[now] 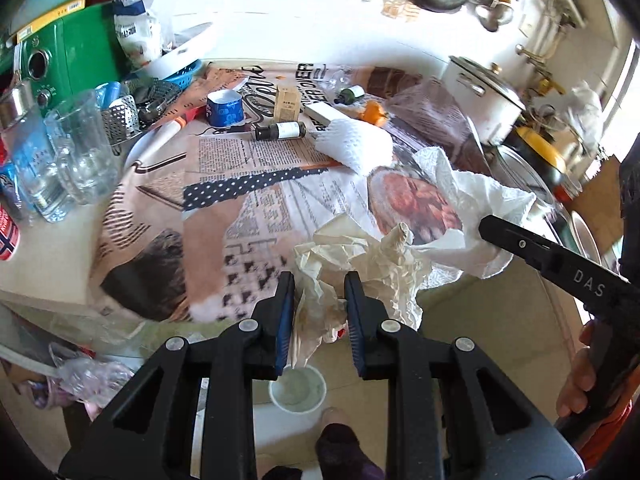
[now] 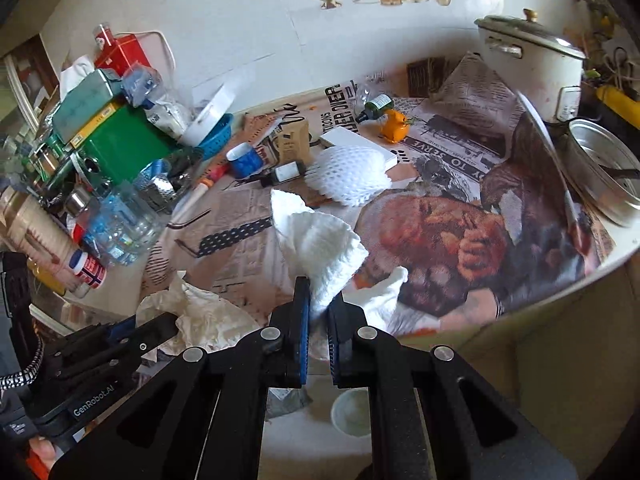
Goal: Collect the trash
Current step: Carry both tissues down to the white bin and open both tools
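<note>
My left gripper (image 1: 320, 280) pinches a crumpled cream paper wrapper (image 1: 360, 264), stained and creased, held just off the near edge of the table. My right gripper (image 2: 318, 296) has its fingers pressed together on a white paper towel (image 2: 320, 240), which fans upward from the pads above the near edge of the table. The two pieces of trash hang just beside each other, wrapper on the left, towel on the right.

On my right gripper's arm, seen from the left camera, the letters "DAS" are printed in white. On my left gripper's body, seen from the right camera, I read "GenRobot.AI".

Beneath them the table (image 2: 560, 292) is covered with newspaper (image 1: 256, 160); headlines read "OVER" and "TO SERVE". Farther off lies a white foam fruit net (image 1: 352, 144), and left of it a small dark bottle (image 1: 280, 131) on its side with a white label too small to read. Behind that sit a blue roll (image 1: 224, 108) and a small tan carton (image 1: 287, 102). At the far left stand a green appliance (image 1: 68, 60) and a clear glass mug (image 1: 84, 144). At the far right is a white lidded pot (image 2: 532, 64). Below the table edge, on the floor, sits a white cup (image 1: 298, 388).
</note>
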